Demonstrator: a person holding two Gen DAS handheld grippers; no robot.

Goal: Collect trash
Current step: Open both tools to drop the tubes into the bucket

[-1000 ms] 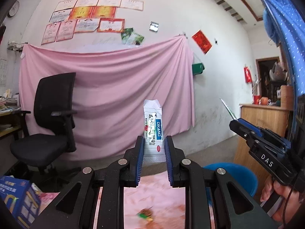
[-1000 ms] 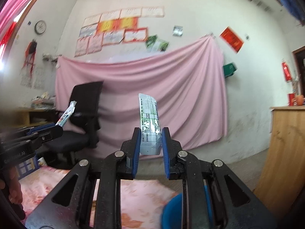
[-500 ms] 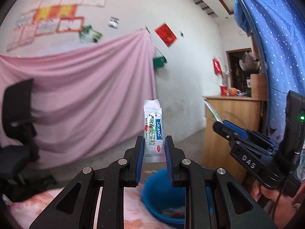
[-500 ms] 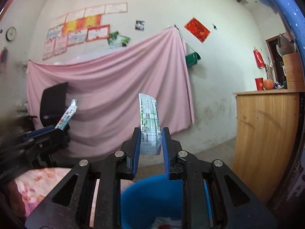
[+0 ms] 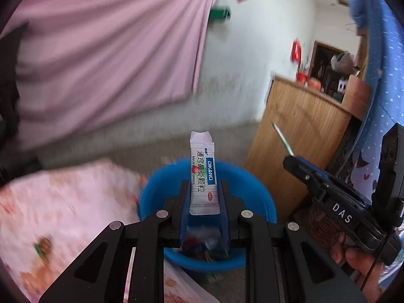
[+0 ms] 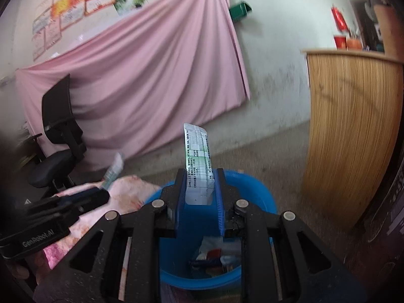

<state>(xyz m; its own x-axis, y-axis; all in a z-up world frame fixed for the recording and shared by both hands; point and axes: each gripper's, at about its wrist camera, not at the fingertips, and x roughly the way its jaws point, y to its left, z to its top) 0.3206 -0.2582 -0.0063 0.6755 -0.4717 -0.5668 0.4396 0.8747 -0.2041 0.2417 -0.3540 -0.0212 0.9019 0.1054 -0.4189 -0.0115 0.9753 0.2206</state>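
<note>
Two sachets, DIKANG sachet [image 5: 203, 174] clamped, blue bucket [image 5: 262, 197] below

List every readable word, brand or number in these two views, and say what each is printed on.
"DIKANG", beside "通窍鼻炎颗粒": sachet held in the left tool.
"DAS": body of the right tool, seen in the left view.
"GenRobot.AI": body of the left tool, seen in the right view.
Too small to read: print on the right tool's sachet.
Blurred: wall certificates.
</note>
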